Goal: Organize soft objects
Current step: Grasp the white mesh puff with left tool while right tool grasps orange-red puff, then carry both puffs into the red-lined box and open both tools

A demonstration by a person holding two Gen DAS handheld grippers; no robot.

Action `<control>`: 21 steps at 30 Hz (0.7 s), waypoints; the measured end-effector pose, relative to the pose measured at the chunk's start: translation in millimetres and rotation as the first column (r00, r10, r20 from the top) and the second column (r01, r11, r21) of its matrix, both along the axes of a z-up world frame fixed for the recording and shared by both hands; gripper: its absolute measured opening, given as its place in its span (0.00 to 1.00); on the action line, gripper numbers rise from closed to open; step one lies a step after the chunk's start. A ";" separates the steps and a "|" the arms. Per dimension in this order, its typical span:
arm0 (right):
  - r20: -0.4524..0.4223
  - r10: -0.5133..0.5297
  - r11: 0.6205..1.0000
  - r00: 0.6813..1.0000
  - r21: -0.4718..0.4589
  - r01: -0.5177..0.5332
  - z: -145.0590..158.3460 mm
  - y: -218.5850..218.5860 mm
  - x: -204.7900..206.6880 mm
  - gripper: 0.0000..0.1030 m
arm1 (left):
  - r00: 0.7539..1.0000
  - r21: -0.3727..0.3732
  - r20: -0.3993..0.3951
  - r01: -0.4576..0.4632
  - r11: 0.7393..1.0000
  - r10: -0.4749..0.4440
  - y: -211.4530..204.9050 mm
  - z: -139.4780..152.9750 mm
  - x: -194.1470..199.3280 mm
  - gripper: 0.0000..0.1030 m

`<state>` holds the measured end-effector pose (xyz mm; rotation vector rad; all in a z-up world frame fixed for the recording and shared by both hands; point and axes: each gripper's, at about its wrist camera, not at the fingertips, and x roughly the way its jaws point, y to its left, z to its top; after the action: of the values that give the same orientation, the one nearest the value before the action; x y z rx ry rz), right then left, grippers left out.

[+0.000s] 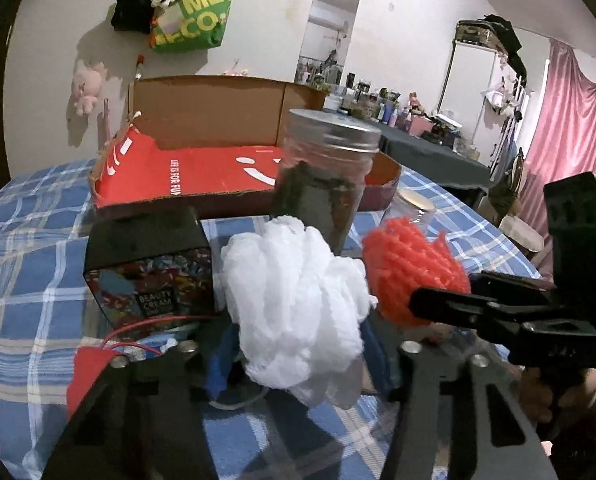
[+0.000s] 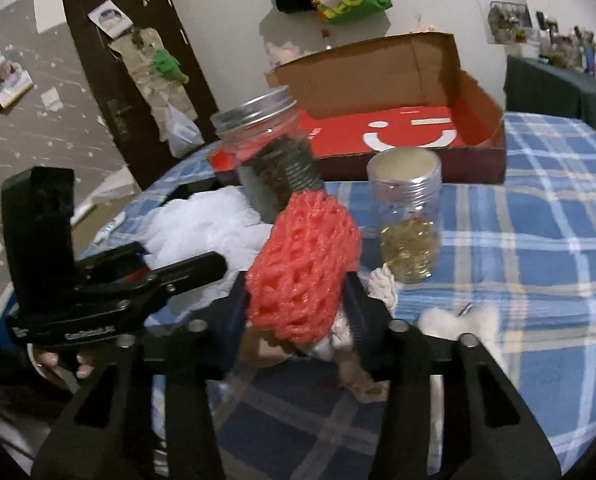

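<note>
Above checked cloth, left gripper [image 1: 298, 344] gripping white puff [image 1: 298, 304], angled down

A: How do the 2 grippers stand?
B: Side by side, both pointing forward and tilted down. The left gripper [image 1: 298, 344] is clamped on a white puff [image 1: 298, 312].
A: And the right?
B: The right gripper [image 2: 298, 312] pinches a red net [image 2: 302, 268]. A hand [image 2: 63, 364] grips the left handle.
</note>
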<state>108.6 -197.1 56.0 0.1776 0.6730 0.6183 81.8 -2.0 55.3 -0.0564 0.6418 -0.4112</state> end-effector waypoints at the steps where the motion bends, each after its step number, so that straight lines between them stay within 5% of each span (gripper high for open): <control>1: 0.006 -0.004 1.000 1.000 -0.002 0.004 1.4 -0.1 -0.8 0.39 | 1.000 -0.002 0.003 0.001 1.000 -0.001 -0.1 0.5 -1.3 0.49; 21: 0.050 -0.040 0.999 0.998 0.032 0.038 20.7 -11.5 -15.9 0.38 | 0.999 -0.033 0.042 -0.008 0.999 0.010 13.9 18.2 -19.0 0.38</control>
<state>92.8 -208.6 76.7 0.2027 0.6099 0.5941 62.7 11.9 73.5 -0.0817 0.5927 -0.4135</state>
